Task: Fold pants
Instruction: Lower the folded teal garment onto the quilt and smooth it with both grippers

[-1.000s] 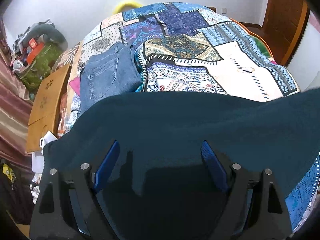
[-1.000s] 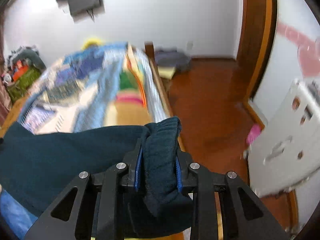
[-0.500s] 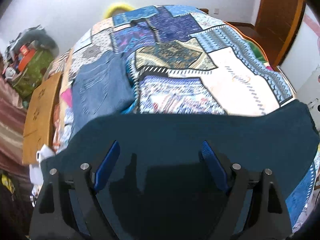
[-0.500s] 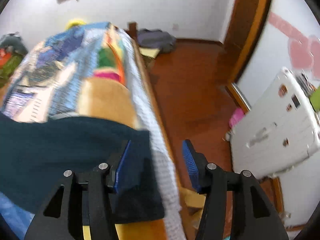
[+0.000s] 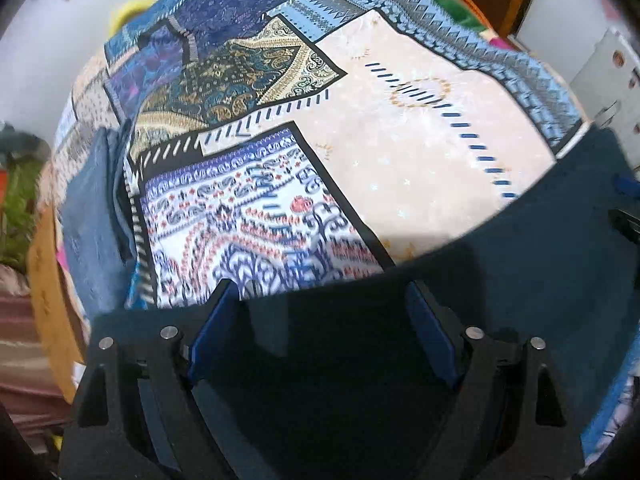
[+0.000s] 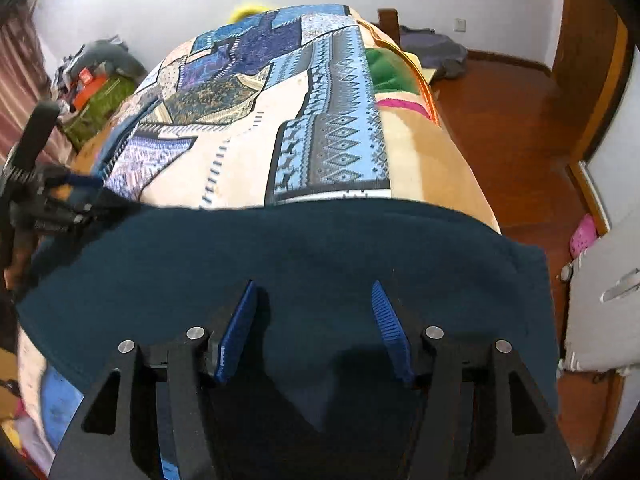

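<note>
dark teal pants [image 6: 304, 256] lie flat on your patchwork bedspread [image 5: 400, 128]; your left gripper [image 5: 324, 320] gapes wide, your right gripper [image 6: 316, 320] has just released them.

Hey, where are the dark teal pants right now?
The dark teal pants lie spread across the near end of the patchwork bedspread, beneath both open hand-held grippers in both wrist views.

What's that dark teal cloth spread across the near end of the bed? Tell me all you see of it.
The dark teal pants look like soft, fleecy knit fabric, plain and unpatterned. They lie spread flat across the near end of the patchwork bedspread, one edge reaching the bed's side. Both grippers stand open above them; neither grips the cloth. No waistband or legs can be made out.
</note>
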Demonstrator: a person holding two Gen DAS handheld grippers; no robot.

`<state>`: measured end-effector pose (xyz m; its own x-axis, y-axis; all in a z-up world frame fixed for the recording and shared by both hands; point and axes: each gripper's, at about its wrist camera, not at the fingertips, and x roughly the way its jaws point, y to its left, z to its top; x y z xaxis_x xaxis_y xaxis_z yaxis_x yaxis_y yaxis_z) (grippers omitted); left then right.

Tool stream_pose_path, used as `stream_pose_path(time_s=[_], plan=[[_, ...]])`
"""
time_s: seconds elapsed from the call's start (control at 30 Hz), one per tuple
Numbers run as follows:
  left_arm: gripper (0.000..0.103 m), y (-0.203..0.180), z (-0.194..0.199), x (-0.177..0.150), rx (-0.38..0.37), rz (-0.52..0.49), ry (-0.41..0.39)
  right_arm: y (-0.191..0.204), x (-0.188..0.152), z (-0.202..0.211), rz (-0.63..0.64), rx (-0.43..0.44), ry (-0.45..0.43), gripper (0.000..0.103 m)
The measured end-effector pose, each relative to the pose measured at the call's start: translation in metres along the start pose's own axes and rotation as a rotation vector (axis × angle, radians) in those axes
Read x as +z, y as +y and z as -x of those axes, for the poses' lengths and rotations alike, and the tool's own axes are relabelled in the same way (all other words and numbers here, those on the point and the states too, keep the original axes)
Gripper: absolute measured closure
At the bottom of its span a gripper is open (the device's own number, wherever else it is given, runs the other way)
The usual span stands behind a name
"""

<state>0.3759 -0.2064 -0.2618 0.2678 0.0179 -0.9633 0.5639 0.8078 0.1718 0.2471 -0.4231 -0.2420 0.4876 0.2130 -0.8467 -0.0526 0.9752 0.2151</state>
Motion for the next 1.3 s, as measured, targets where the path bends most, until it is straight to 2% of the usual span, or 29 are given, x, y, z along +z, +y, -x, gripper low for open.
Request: stream_pose_path(time_s=[0.03, 0.13, 0.23, 0.3, 0.4, 0.53, 0.6, 0.73, 0.8, 0.9, 0.97, 1.13, 1.3], plan=[[0.01, 0.0, -0.002, 0.001, 0.026, -0.001, -0.011, -0.001, -0.003, 0.004, 0.007, -0.002, 0.0, 0.047], [0.01, 0.012, -0.008, 0.005, 0.06, 0.067, -0.017, -0.007, -0.011, 0.015, -0.016, 0.013, 0.006, 0.047], [0.022, 0.029, -0.005, 0.005, 0.123, 0.138, -0.039, -0.013, -0.022, 0.026, -0.034, 0.023, 0.021, 0.046], [0.022, 0.041, 0.002, 0.001, 0.092, 0.182, -0.056, -0.01, -0.022, 0.03, -0.037, 0.005, 0.038, 0.044], [0.022, 0.053, 0.03, -0.019, -0.01, 0.235, -0.11, -0.009, -0.018, 0.036, -0.078, 0.004, 0.02, 0.044], [0.019, 0.048, 0.059, -0.05, -0.049, 0.217, -0.156, -0.001, -0.017, 0.033, -0.101, 0.016, -0.015, 0.043], [0.018, 0.04, 0.065, -0.067, -0.041, 0.194, -0.155, 0.003, -0.022, 0.023, -0.103, 0.008, 0.016, 0.043], [0.016, 0.03, 0.062, -0.1, -0.018, 0.157, -0.127, 0.01, -0.038, 0.029, -0.059, -0.059, 0.001, 0.042], [0.011, 0.034, 0.069, -0.118, -0.011, 0.196, -0.167, 0.009, -0.046, 0.039, -0.075, -0.06, -0.008, 0.042], [0.01, 0.041, 0.076, -0.132, -0.061, 0.235, -0.157, 0.004, -0.055, 0.053, -0.108, -0.054, -0.026, 0.041], [0.01, 0.043, 0.083, -0.146, -0.055, 0.233, -0.169, 0.003, -0.06, 0.059, -0.128, -0.065, -0.018, 0.036], [0.008, 0.041, 0.091, -0.18, -0.045, 0.219, -0.189, 0.002, -0.076, 0.073, -0.167, -0.087, -0.029, 0.036], [0.009, 0.046, 0.105, -0.189, -0.007, 0.265, -0.228, -0.015, -0.08, 0.088, -0.325, -0.016, -0.084, 0.035]])
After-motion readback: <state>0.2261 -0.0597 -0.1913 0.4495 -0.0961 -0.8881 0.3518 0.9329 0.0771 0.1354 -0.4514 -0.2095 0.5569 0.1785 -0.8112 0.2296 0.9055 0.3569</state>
